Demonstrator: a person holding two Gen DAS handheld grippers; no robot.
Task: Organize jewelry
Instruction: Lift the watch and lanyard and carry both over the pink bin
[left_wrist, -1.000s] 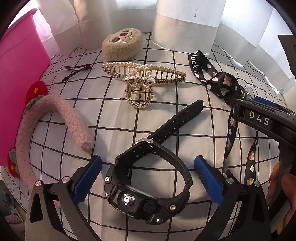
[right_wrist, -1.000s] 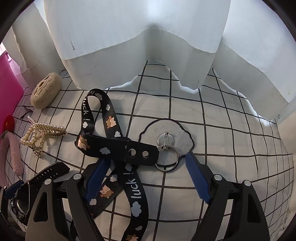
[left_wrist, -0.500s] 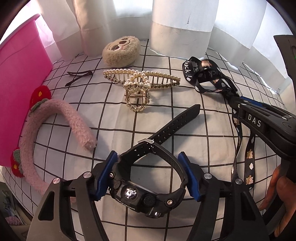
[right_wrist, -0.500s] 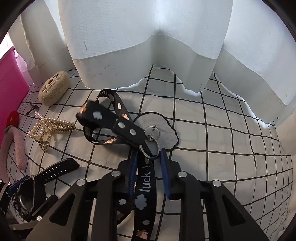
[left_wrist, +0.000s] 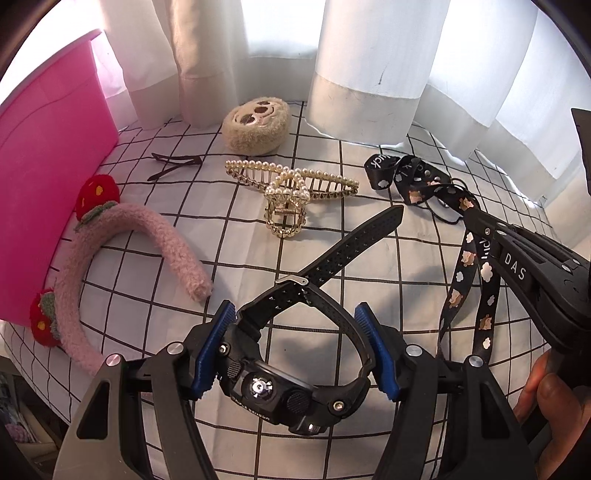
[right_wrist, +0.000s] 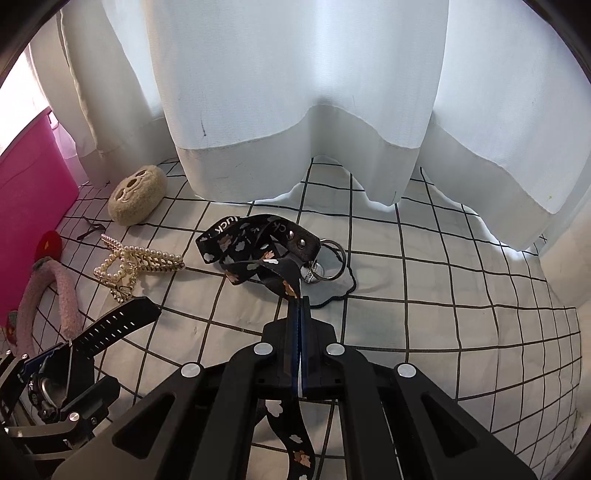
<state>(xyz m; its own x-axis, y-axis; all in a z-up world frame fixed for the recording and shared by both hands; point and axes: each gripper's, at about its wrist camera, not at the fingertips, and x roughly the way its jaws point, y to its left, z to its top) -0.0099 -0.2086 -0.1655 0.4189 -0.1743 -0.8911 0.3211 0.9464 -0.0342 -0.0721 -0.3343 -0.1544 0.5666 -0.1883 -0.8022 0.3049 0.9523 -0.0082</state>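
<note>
At the far left of the left wrist view I see the pink bin (left_wrist: 48, 177), which I take to be where the pieces belong. It stands right against the fluffy pink headband (left_wrist: 122, 258), so the carry should be short. Further in, toward the top, lie a dark hairpin (left_wrist: 173, 164), a plush clip (left_wrist: 256, 125) and the pearl claw clip (left_wrist: 291, 195), all loose on the checked cloth (left_wrist: 240, 236) and well apart from one another.

At bottom centre, my left tool (left_wrist: 295, 354) is closed partway round the black watch (left_wrist: 291, 365), its blue pads pressing the band on both sides. I grip across the loop near the case because that is the stiffest part; the free strap end trails toward the middle of the frame.

To the right, my right tool (right_wrist: 299, 317) is clamped fully together on the black lanyard (right_wrist: 255, 247). I pinch the flat strap rather than the key ring (right_wrist: 328, 258), since thin webbing sits firm between flat pads. The rest of the lanyard lies bunched on the cloth in the middle of the right wrist view, with its tail hanging beneath the tool.
</note>
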